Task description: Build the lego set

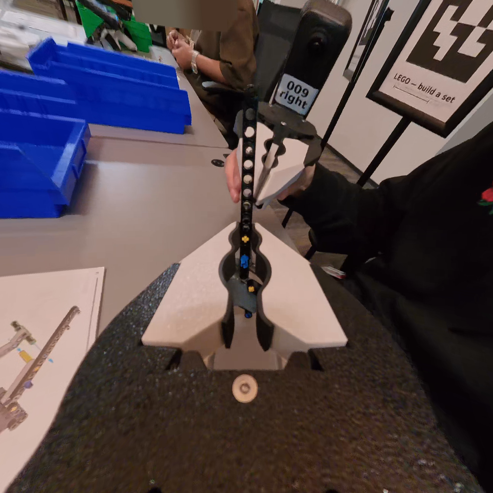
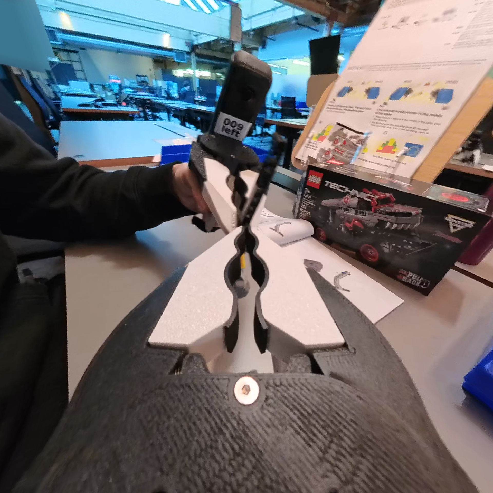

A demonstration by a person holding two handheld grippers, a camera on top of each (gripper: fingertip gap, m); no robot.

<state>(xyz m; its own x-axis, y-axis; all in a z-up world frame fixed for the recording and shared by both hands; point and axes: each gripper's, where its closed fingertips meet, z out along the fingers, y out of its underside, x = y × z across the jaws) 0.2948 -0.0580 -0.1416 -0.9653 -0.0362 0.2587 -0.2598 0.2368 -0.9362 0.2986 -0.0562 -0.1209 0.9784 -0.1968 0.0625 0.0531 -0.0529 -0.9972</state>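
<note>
My left gripper (image 1: pixel 246 225) is shut on a long black beam with holes (image 1: pixel 248 160), which rises steeply between its fingertips. The beam carries a yellow pin (image 1: pixel 245 238) and a blue pin (image 1: pixel 244 261). A grey piece (image 1: pixel 244 296) with a second yellow pin sits at its lower end, deep in the jaws. My right gripper (image 2: pixel 244 230) is shut, and its tip (image 1: pixel 260 204) touches the side of the beam (image 2: pixel 266 176) just past the left fingertips. The left gripper (image 2: pixel 237 213) also shows in the right wrist view.
Blue bins (image 1: pixel 66 106) stand at the left of the grey table (image 1: pixel 146 200), with an instruction sheet (image 1: pixel 40 333) nearer. The set's box (image 2: pixel 386 221), an open booklet (image 2: pixel 288 230) and a printed sheet (image 2: pixel 346 288) lie to the right. A person's hands (image 1: pixel 184 50) rest at the far side. Left and right tips are no more than a few centimetres apart.
</note>
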